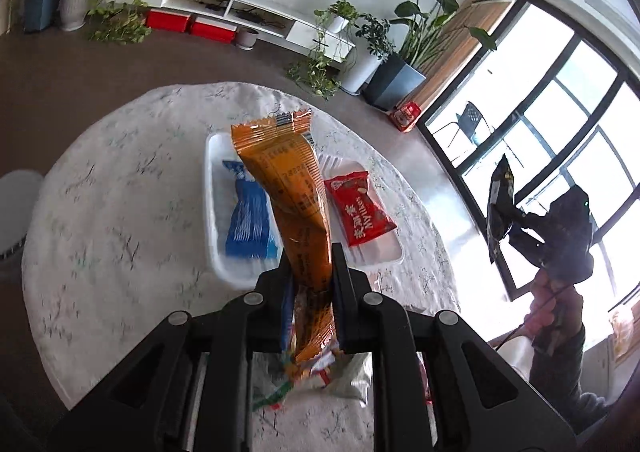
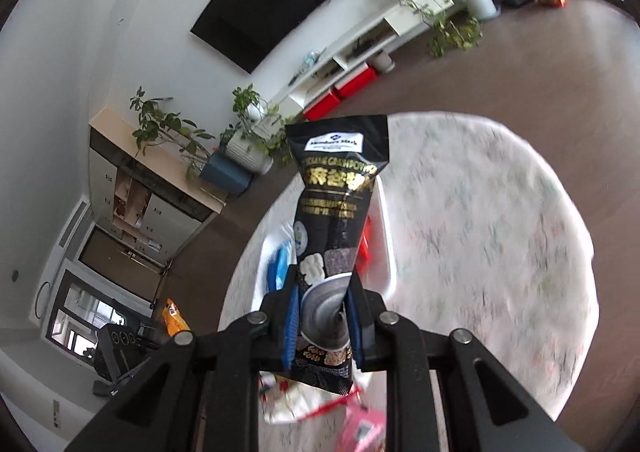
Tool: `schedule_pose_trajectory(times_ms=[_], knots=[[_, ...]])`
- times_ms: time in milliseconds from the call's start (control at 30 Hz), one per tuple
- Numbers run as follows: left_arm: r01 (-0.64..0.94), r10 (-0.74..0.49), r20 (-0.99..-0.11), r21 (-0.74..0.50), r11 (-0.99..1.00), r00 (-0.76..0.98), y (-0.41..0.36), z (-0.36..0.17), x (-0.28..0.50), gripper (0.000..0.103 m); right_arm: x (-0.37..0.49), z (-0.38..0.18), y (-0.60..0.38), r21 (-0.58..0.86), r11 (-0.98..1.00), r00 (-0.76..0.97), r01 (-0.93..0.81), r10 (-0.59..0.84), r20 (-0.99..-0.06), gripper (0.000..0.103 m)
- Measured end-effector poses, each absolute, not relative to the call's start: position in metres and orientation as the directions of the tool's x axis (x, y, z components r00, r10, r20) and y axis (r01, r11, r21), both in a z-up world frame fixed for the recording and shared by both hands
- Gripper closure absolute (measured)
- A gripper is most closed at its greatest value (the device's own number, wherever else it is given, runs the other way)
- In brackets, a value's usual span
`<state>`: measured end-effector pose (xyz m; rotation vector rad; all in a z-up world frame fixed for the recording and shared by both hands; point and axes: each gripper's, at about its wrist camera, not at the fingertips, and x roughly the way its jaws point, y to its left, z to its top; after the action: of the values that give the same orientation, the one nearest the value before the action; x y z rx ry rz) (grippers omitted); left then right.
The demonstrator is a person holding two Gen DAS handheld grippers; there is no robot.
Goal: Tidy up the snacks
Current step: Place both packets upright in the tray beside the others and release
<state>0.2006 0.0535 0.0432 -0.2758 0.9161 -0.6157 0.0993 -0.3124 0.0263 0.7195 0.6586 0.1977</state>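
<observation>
My left gripper (image 1: 313, 276) is shut on a long orange snack packet (image 1: 288, 188) and holds it upright above a white divided tray (image 1: 211, 212). In the tray lie a blue packet (image 1: 250, 220) in the left compartment and a red packet (image 1: 360, 210) in the right one. My right gripper (image 2: 322, 300) is shut on a black snack packet (image 2: 336, 188), held in the air over the table. The same black packet and right gripper show at the right of the left wrist view (image 1: 500, 208). The tray (image 2: 386, 228) is partly hidden behind the black packet.
The round white marbled table (image 1: 120, 212) carries the tray. Loose snack packets (image 1: 320, 376) lie on the table below my left gripper, and others (image 2: 360, 424) below my right. Beyond are a brown floor, potted plants, a white TV bench and large windows.
</observation>
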Motion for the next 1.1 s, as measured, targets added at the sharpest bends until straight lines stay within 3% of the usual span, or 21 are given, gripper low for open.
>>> schedule_pose_trajectory(times_ms=[167, 433, 1100], knots=[[0.448, -0.590, -0.708, -0.414, 0.792, 0.389, 0.003, 0.052, 0.257, 0.089, 0.165, 0.038, -0.285, 0.620, 0.784, 0.728, -0.034, 0.445, -0.522, 0.080], [0.432, -0.529, -0.796, -0.383, 0.816, 0.294, -0.043, 0.001, 0.313, 0.089, 0.239, -0.001, -0.242, 0.527, 0.849, 0.596, -0.042, 0.445, -0.669, 0.080], [0.434, -0.434, -0.864, -0.299, 0.850, 0.255, -0.064, -0.071, 0.330, 0.089, 0.277, -0.074, -0.221, 0.404, 0.915, 0.452, -0.013, 0.366, -0.813, 0.080]])
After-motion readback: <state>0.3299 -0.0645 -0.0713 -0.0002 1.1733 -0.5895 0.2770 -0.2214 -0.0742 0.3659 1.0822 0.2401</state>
